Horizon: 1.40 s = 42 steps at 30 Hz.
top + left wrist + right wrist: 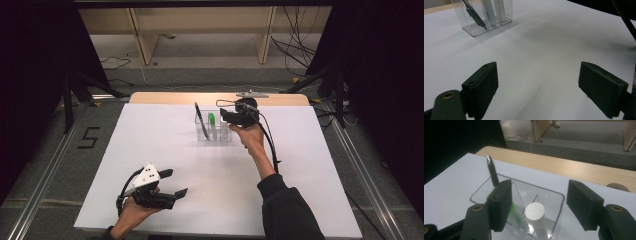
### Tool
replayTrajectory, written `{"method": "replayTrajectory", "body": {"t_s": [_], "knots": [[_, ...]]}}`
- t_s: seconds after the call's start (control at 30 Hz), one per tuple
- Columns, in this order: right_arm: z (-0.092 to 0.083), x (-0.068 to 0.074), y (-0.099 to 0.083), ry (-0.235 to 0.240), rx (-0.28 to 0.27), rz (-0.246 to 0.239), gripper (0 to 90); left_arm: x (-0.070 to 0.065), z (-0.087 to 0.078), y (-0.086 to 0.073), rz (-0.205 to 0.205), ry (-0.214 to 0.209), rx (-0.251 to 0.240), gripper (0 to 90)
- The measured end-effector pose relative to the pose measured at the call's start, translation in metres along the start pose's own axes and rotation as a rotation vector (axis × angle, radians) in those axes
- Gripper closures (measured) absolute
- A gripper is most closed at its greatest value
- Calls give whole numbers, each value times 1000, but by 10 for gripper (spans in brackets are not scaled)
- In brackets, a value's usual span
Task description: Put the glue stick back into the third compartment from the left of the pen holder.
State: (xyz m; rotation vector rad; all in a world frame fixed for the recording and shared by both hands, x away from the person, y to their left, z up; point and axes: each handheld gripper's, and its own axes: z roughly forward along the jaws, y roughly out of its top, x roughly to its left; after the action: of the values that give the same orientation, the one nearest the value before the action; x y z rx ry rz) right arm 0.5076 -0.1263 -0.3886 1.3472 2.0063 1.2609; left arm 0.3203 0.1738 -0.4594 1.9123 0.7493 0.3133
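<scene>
The right tongs are held over the right end of a clear plastic holder at the far middle of the bench, with the jaws spread wide and nothing pressed between them. In the right gripper view a white marker is seen standing upright in the compartment just below the gap, free of both pads. The step in hand is judged to be the release of that marker into its slot. To do it well, the jaws should be kept wide and lifted straight up, so that the marker is not tipped or dragged out and the light holder is not knocked.

The left tongs are held low at the near left, well apart from the holder, wide open and empty.

The holder's inner walls and the marker's flat white top are given by the right gripper view. A green-capped marker in the middle slot and a dark pen leaning in the left slot are set out more plainly by the high view, while the pen's lower end against the holder's floor is shown by the left gripper view.
</scene>
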Motion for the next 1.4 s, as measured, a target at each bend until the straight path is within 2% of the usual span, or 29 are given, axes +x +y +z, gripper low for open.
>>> {"method": "replayTrajectory", "body": {"t_s": [0.2, 0.3, 0.47, 0.73, 0.87, 1.27, 1.4], "knots": [[-15, 7, -8, 60, 3, -14, 370, 0, 0, 0, 1, 0, -1, 159], [-26, 13, -15, 90, 2, -36, 359, 0, 0, 0, 2, 1, 0, 159], [-43, 19, -31, 163, -12, -18, 356, -1, 1, 0, 7, 1, 4, 159], [-59, 28, -57, 215, -4, -38, 353, -1, 1, 0, 4, 1, 4, 159], [-67, 30, -64, 228, -13, -48, 345, -1, 0, 0, 3, 1, 3, 159], [-87, 24, -87, 251, -32, -20, 332, 1, 2, -1, -1, 0, 9, 160], [-91, 24, -93, 241, -22, -45, 331, 1, 2, -1, -1, 1, 8, 160]]}}
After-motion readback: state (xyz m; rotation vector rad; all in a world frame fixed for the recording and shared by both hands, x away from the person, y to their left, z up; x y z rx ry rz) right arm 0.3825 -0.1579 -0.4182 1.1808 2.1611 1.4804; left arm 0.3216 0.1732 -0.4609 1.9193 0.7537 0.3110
